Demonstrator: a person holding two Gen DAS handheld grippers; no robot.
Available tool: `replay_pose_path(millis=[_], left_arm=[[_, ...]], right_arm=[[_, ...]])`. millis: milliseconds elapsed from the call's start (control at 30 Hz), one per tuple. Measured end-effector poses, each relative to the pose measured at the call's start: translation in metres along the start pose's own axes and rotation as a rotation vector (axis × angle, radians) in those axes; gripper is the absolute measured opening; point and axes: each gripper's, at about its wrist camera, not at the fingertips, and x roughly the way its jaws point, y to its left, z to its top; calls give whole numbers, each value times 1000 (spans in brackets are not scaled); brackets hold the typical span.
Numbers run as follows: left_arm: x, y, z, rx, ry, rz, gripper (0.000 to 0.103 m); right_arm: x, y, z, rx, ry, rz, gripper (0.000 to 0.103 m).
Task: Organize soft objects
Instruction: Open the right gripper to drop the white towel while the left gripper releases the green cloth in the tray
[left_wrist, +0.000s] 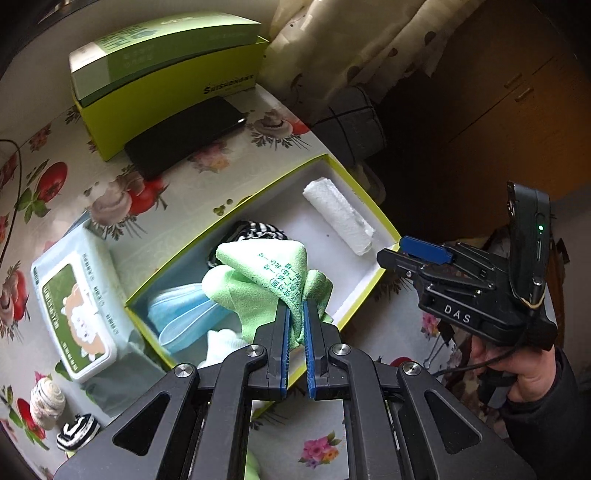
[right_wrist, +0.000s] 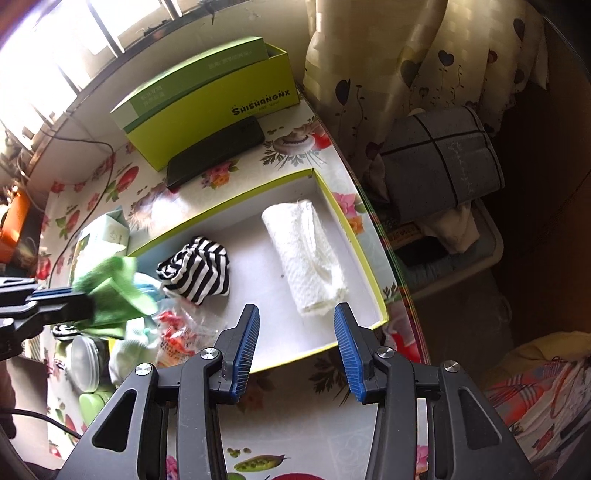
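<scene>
My left gripper (left_wrist: 295, 306) is shut on a light green cloth (left_wrist: 258, 284) with printed text, held above the left end of a shallow yellow-edged box (left_wrist: 354, 184). From the right wrist view the same cloth (right_wrist: 110, 291) hangs blurred in the left gripper (right_wrist: 81, 299). Inside the box (right_wrist: 332, 199) lie a rolled white towel (right_wrist: 306, 254), a black-and-white striped cloth (right_wrist: 195, 273) and a blue face mask (left_wrist: 181, 314). My right gripper (right_wrist: 295, 314) stands open over the box's near edge with nothing between its fingers; the towel lies just beyond them.
A tall green box (right_wrist: 207, 107) and a black phone (right_wrist: 218, 151) sit at the back of the flowered table (right_wrist: 314, 424). A wet-wipe pack (left_wrist: 77, 306), a striped roll (left_wrist: 77, 432) and small jars (right_wrist: 86, 365) lie left. The table edge (right_wrist: 391, 258) drops off on the right.
</scene>
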Motion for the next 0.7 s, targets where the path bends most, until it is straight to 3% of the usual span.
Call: replay_pose_path(millis=[167,300,433,567,700], left_arm=[[20,-17,11,63,24,-23,7],[38,-21,19,53,61,-57,7],[49,-23,23,46,73,-80,15],[49,-22,23,31,68,-113,33],[39,-17,20,9,60,-119,33]], right_arm=[[-3,-2,-7,15,3,12,41],[-5,-5,-9,22,4,13,41],[-5,-6,-9,23,9,12,41],[-6,-6,-9,22,9,15,41],[-6,-1,-7,14,8,23,41]])
